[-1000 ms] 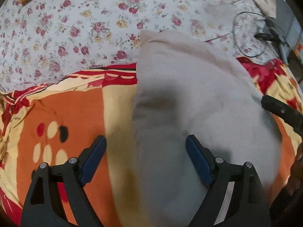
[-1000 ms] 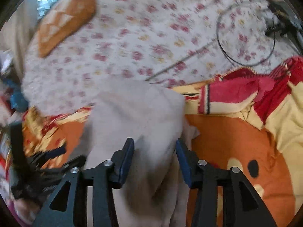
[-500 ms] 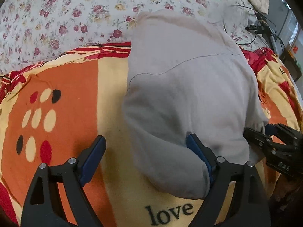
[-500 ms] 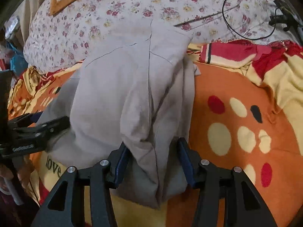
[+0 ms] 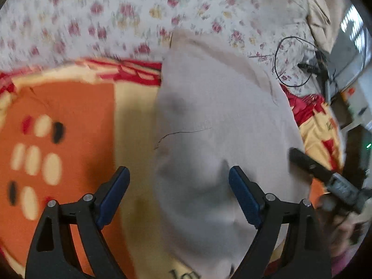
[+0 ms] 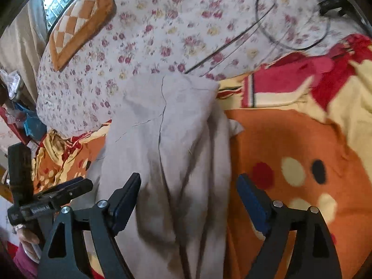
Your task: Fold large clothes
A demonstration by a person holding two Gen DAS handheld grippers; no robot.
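Observation:
A pale grey garment (image 5: pixel 220 125) lies folded lengthwise on an orange, yellow and red blanket (image 5: pixel 69 107); it also shows in the right wrist view (image 6: pixel 167 144). My left gripper (image 5: pixel 179 186) is open above the garment's near left edge, holding nothing. My right gripper (image 6: pixel 188 195) is open wide over the garment's near right part, holding nothing. The right gripper shows at the right edge of the left wrist view (image 5: pixel 325 176), and the left gripper shows at the left of the right wrist view (image 6: pixel 53 197).
A floral sheet (image 5: pixel 116 11) covers the bed beyond the blanket. A black cable loop (image 5: pixel 295 62) lies at the far right. An orange checked cushion (image 6: pixel 81 18) sits at the far left in the right wrist view. Clutter stands beside the bed's left edge (image 6: pixel 25 121).
My right gripper has opened and let go of the garment fold. Both grippers have lifted and pulled back; the garment now lies flat on the blanket.

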